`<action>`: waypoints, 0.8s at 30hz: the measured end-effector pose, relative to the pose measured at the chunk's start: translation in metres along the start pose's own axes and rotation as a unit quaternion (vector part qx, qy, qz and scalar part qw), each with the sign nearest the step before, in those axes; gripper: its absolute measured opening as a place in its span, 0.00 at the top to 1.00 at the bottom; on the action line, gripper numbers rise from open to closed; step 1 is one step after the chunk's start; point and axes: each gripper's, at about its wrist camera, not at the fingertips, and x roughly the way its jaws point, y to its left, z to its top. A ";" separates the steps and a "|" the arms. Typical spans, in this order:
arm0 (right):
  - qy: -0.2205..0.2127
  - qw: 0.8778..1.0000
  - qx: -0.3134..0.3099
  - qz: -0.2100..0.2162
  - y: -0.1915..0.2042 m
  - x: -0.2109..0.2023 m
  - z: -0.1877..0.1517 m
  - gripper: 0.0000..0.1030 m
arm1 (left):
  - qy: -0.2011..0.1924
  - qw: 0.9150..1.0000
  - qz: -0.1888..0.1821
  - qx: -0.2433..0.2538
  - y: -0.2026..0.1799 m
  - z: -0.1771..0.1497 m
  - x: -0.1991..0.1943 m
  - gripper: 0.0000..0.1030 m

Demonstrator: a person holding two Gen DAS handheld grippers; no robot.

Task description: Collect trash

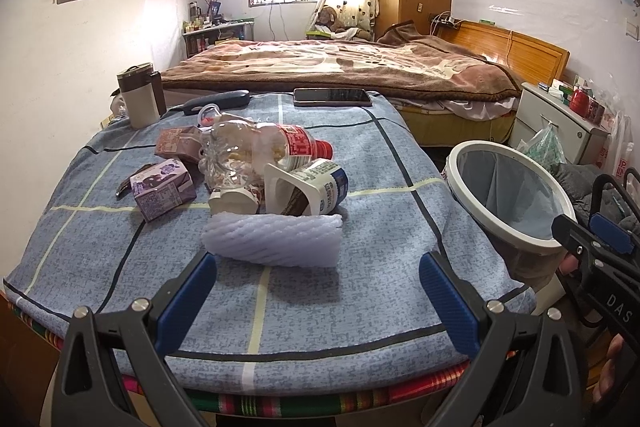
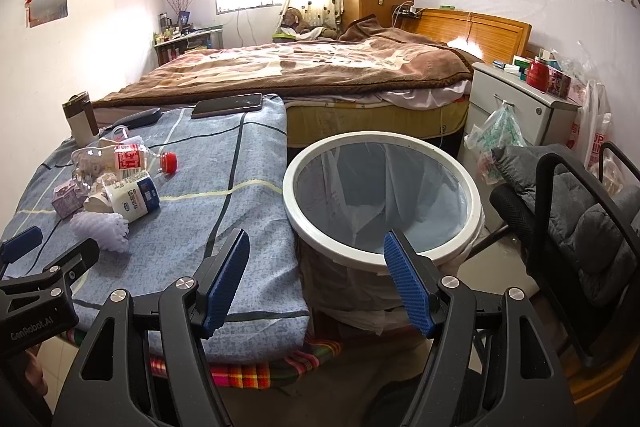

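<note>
A pile of trash is seen on the counter [image 1: 360, 307], which is covered with a blue checked cloth. Nearest to the left gripper [image 1: 316, 291] lies a white foam net [image 1: 272, 237]; behind it a white yogurt cup [image 1: 320, 189] is tipped on its side, and a crushed clear bottle [image 1: 256, 143] with a red cap is laid across the pile. Two purple cartons [image 1: 164, 189] are placed to the left. The left fingers [image 1: 188, 301] are spread wide and nothing is gripped. The right gripper [image 2: 316, 279] is held above the rim of the lined bin [image 2: 476, 211], just beside the counter; its fingers are released and empty too.
</note>
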 end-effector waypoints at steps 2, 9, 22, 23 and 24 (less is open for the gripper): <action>0.000 1.000 0.000 0.000 0.000 0.000 0.000 0.31 | 0.000 1.000 0.000 0.000 0.000 0.000 0.001 0.00; 0.000 1.000 0.000 0.001 0.000 0.000 0.001 0.31 | -0.001 1.000 0.002 0.002 0.001 0.000 0.001 0.00; -0.002 1.000 -0.001 -0.001 0.000 -0.001 0.001 0.31 | -0.002 1.000 0.003 0.004 -0.002 0.000 0.000 0.00; -0.002 1.000 -0.001 -0.001 -0.001 0.000 0.000 0.31 | -0.003 1.000 0.005 0.004 -0.002 0.000 -0.001 0.00; -0.002 1.000 -0.001 -0.001 0.000 -0.001 0.000 0.31 | -0.003 1.000 0.005 0.004 -0.003 0.000 -0.001 0.00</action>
